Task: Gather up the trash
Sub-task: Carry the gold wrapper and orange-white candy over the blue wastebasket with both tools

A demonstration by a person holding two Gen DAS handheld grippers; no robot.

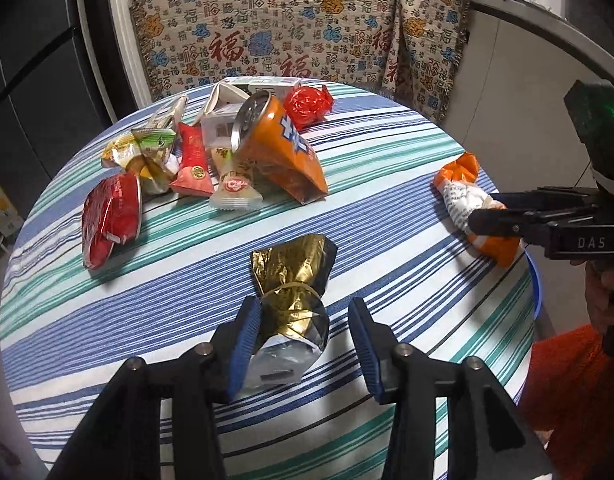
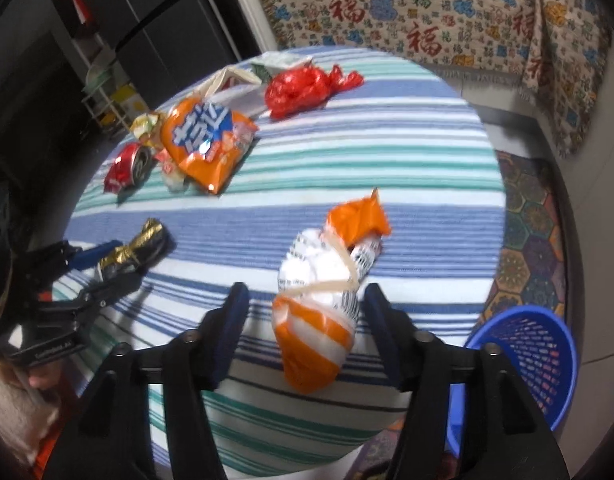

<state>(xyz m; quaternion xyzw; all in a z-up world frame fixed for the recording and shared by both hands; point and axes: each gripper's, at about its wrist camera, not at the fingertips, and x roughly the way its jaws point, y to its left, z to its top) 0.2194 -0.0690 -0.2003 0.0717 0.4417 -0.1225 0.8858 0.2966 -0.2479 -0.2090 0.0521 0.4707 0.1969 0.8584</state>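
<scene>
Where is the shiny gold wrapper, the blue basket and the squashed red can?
gold wrapper (image 1: 293,276), left wrist view, on the crinkled foil by its rubber band.
blue basket (image 2: 535,344), right wrist view, on its mesh wall.
red can (image 1: 107,216), left wrist view, on its dented side.

The blue basket beside the tabletop is partly hidden behind the right gripper. The far trash looks blurry.
</scene>
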